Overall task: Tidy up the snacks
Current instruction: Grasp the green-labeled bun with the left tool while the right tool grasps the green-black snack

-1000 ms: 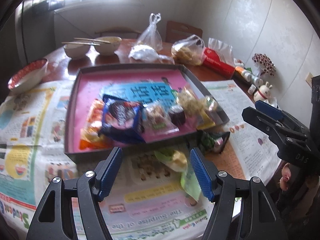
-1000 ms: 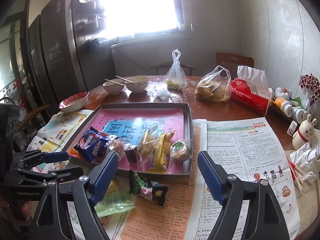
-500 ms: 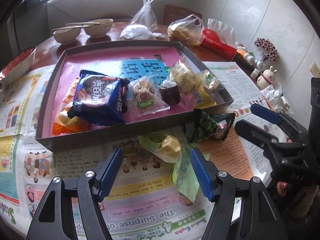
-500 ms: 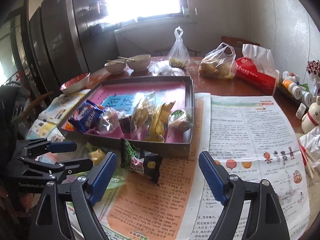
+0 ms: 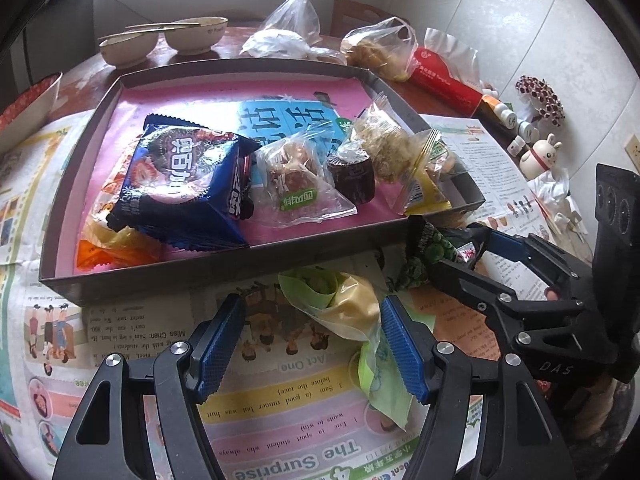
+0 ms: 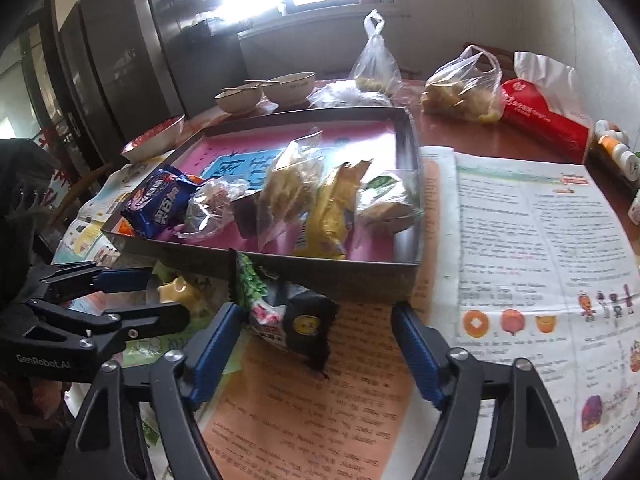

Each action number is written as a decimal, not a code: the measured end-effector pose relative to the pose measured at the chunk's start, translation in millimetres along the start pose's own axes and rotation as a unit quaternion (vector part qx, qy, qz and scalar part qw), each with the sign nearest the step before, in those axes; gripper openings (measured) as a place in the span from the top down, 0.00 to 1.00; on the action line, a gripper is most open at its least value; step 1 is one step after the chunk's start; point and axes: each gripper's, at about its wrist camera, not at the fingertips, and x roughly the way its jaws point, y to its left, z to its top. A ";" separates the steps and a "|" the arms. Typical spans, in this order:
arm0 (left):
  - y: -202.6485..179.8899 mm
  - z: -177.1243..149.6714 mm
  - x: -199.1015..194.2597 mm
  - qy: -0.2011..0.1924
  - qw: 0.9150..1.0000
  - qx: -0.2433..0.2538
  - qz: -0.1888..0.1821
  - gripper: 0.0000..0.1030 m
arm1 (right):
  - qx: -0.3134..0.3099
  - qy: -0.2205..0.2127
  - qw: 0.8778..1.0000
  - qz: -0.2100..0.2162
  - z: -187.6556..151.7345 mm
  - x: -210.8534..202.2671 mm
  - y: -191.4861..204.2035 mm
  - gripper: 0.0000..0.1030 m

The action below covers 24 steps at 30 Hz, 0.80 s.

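The dark green snack packet (image 6: 286,312) lies on the tabletop just before the tray (image 6: 408,268), long axis slanting, between the closing but not yet gripping jaws of the right hand-held gripper (image 6: 316,340).

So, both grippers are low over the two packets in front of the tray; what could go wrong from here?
1. The left gripper is open around the crumpled yellow-green plastic packet; it may pinch only loose film, so the packet might slip.
2. The right gripper, its jaws just closing, has the black-and-green foil snack bag touching only the left pad; the bag could be pushed away.
3. The grippers are close together and may collide near the grey tray.
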 end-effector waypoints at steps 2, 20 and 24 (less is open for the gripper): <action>-0.6 0.5 0.6 -0.001 1.000 0.003 0.000 0.30 | -0.004 0.003 1.000 0.001 0.6 3.6 2.3 0.35; -10.0 -1.0 3.5 -0.015 1.000 0.011 -0.019 0.54 | -0.009 -0.007 1.000 0.002 -3.4 -5.4 7.9 0.65; -5.2 -0.6 0.9 -0.011 0.999 -0.001 -0.041 0.67 | 0.007 -0.026 1.000 0.006 -1.2 -19.0 5.0 0.66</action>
